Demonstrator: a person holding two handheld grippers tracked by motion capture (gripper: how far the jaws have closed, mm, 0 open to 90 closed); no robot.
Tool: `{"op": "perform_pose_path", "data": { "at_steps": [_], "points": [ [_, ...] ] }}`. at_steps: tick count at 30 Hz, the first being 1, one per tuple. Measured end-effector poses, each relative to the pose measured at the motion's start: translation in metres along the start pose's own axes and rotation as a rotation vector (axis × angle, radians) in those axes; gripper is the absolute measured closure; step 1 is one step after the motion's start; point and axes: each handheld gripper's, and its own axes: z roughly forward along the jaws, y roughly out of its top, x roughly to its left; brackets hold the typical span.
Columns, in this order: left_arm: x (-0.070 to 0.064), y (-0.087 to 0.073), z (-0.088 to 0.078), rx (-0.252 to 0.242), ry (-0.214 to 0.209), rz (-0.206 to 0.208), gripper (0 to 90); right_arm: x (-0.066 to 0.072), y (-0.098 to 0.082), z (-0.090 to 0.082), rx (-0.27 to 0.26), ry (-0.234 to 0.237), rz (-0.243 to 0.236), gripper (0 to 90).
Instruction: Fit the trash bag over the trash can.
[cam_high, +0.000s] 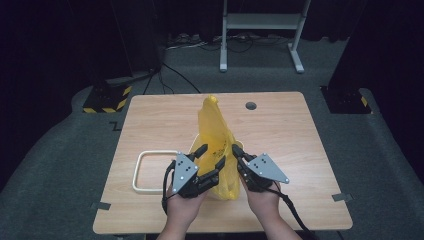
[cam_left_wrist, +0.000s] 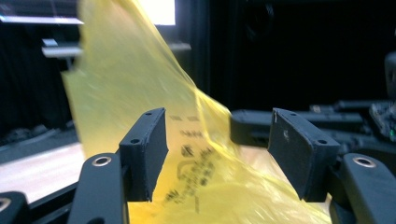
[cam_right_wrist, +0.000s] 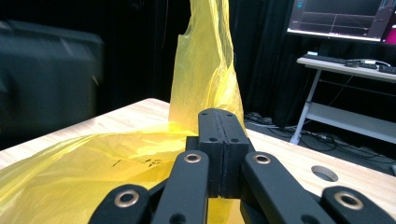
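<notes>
Near the bench's (cam_high: 150, 120) front edge, the right claw (cam_right_wrist: 219, 154) pinches the yellow bag (cam_high: 216, 145) while the left claw (cam_left_wrist: 217, 154) gapes, pads clear of film. The thin film could slip free, collapsing the bag.

A light wooden table (cam_high: 300, 150) is occupying the frame's centre. A yellow plastic bag (cam_high: 216, 135) is resting mid-table; a white rectangular frame (cam_high: 142, 172) is lying at lower left.

Right gripper (cam_right_wrist: 218, 154): black jaws pressing together — pinching a thin yellow plastic bag (cam_right_wrist: 205, 79)
Bag: rising upright, lying over the light wooden table (cam_right_wrist: 289, 163)
</notes>
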Motion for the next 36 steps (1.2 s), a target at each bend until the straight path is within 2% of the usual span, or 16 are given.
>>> {"op": "perform_pose_path", "data": {
  "at_steps": [2,4,6,9,10,11,15,17,19,21,24,26,28,31,33,36],
  "points": [
    [-0.002,-0.005,0.008,0.07,-0.026,0.014,43.7,0.0,0.0,-0.001,0.0,0.003,0.0,89.8],
    [0.0,-0.008,0.012,0.113,-0.044,0.004,50.8,0.0,0.001,-0.002,0.0,0.005,0.004,89.8],
    [0.0,-0.012,0.015,0.149,-0.057,0.001,62.7,0.0,0.001,-0.003,-0.003,0.005,0.001,89.8],
    [0.002,-0.015,0.014,0.159,-0.055,0.005,79.0,0.0,0.001,-0.005,-0.004,0.007,0.002,89.8],
    [0.004,-0.016,0.013,0.155,-0.052,0.0,85.5,-0.001,0.001,-0.006,-0.005,0.009,0.008,89.8],
    [0.008,-0.017,0.011,0.145,-0.044,-0.023,87.5,-0.002,0.0,-0.007,-0.002,0.011,0.017,89.8],
    [0.027,-0.024,-0.008,0.093,0.017,-0.072,89.1,-0.013,-0.004,-0.012,0.006,0.002,0.06,89.8],
    [0.038,-0.031,-0.02,0.073,0.055,-0.111,89.3,-0.02,-0.008,-0.016,0.01,-0.01,0.083,89.9],
    [0.047,-0.04,-0.031,0.068,0.087,-0.133,89.4,-0.027,-0.013,-0.021,0.018,-0.026,0.115,89.9],
    [0.053,-0.049,-0.04,0.076,0.096,-0.151,89.4,-0.033,-0.018,-0.026,0.026,-0.041,0.141,89.9],
    [0.051,-0.058,-0.044,0.092,0.096,-0.15,89.4,-0.035,-0.028,-0.028,0.047,-0.038,0.154,89.8],
    [0.049,-0.059,-0.045,0.086,0.086,-0.166,89.3,-0.032,-0.031,-0.028,0.057,-0.045,0.148,89.4],
    [0.047,-0.058,-0.046,0.08,0.078,-0.164,89.2,-0.031,-0.029,-0.03,0.046,-0.044,0.149,86.1],
    [0.043,-0.056,-0.047,0.078,0.073,-0.151,88.8,-0.029,-0.021,-0.035,0.025,-0.049,0.148,76.5],
    [0.041,-0.056,-0.047,0.08,0.072,-0.145,88.3,-0.025,-0.013,-0.041,0.004,-0.055,0.13,74.4],
    [0.038,-0.058,-0.046,0.085,0.068,-0.134,87.8,-0.015,-0.001,-0.048,-0.031,-0.054,0.078,71.2]
  ]
}}
